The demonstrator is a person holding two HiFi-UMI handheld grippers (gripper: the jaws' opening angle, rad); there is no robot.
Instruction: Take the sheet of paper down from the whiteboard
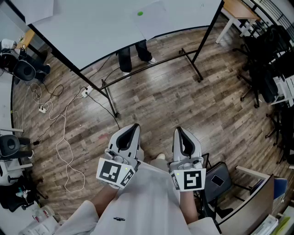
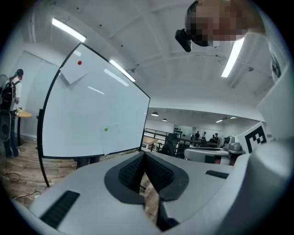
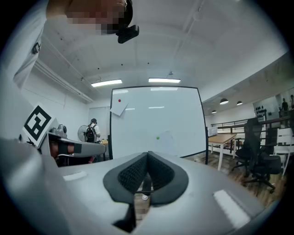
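left gripper [image 1: 134,127]: jaws pressed together, nothing between them. Held low in front of the person, aimed toward the board.
right gripper [image 1: 178,131]: same, jaws pressed together and empty. Just beside the left one, not touching it.
whiteboard [image 1: 92,36]: on a black frame stand on the wood floor [image 1: 174,96], well apart from both grippers.
lower sheet [image 1: 156,20]: flat on the whiteboard in its lower right part, near the bottom edge. A green magnet [image 1: 140,13] pins it at its top left corner. Faint against the white surface.
upper sheet [image 3: 118,107]: at the whiteboard's top left corner, tilted, held by a red magnet [image 3: 120,101].
contact: neither gripper touches the whiteboard or either sheet.
cables [image 1: 64,151]: white, looped on the floor left of the stand.
behind board: a person's legs [image 1: 135,55] show under the bottom edge.
far left: second person with a backpack [image 3: 92,133], standing left of the whiteboard's left edge in the right gripper view.
right side: wooden table [image 1: 239,10] past the whiteboard's right edge, with black office chairs [image 1: 271,59] near it.
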